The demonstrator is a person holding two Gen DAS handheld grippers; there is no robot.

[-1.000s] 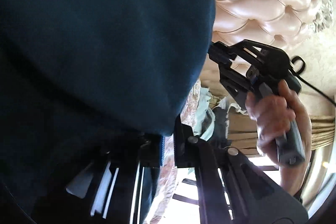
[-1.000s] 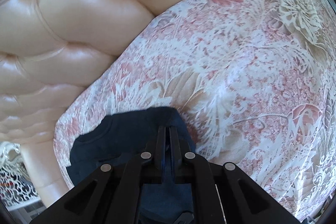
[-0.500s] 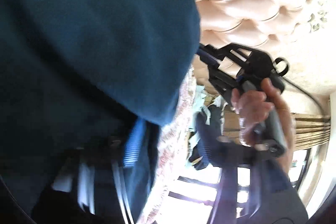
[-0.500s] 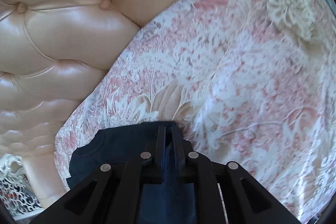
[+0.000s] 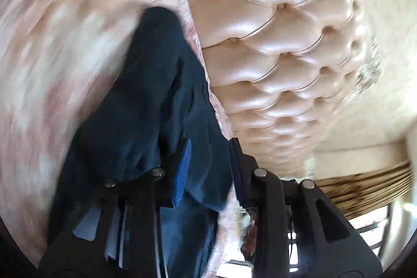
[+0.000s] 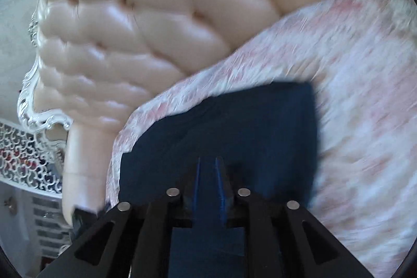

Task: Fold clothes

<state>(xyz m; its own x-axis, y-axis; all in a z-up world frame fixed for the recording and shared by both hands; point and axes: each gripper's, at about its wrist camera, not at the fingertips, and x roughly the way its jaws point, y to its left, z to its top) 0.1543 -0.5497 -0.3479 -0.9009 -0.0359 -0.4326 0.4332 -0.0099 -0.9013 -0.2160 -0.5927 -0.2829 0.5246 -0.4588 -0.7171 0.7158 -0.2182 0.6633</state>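
A dark navy garment (image 5: 146, 106) lies folded on the pink floral bedspread (image 5: 52, 43) close to the headboard. My left gripper (image 5: 208, 147) is open, its jaws apart just above the garment's near edge, holding nothing. In the right wrist view the same garment (image 6: 247, 127) spreads flat on the bedspread (image 6: 365, 121). My right gripper (image 6: 207, 168) has its jaws slightly parted, with a fold of the navy cloth lying between them. Both views are blurred by motion.
A tufted cream leather headboard (image 5: 273, 43) stands right behind the garment and also shows in the right wrist view (image 6: 156, 17). A white ornate frame and lattice furniture (image 6: 28, 147) stand left of the bed. A wooden rail (image 5: 365, 186) is at the right.
My left gripper has let go of the garment and opened; the cloth that filled its view now lies on the bed. My right gripper has loosened and both have swung toward the headboard.
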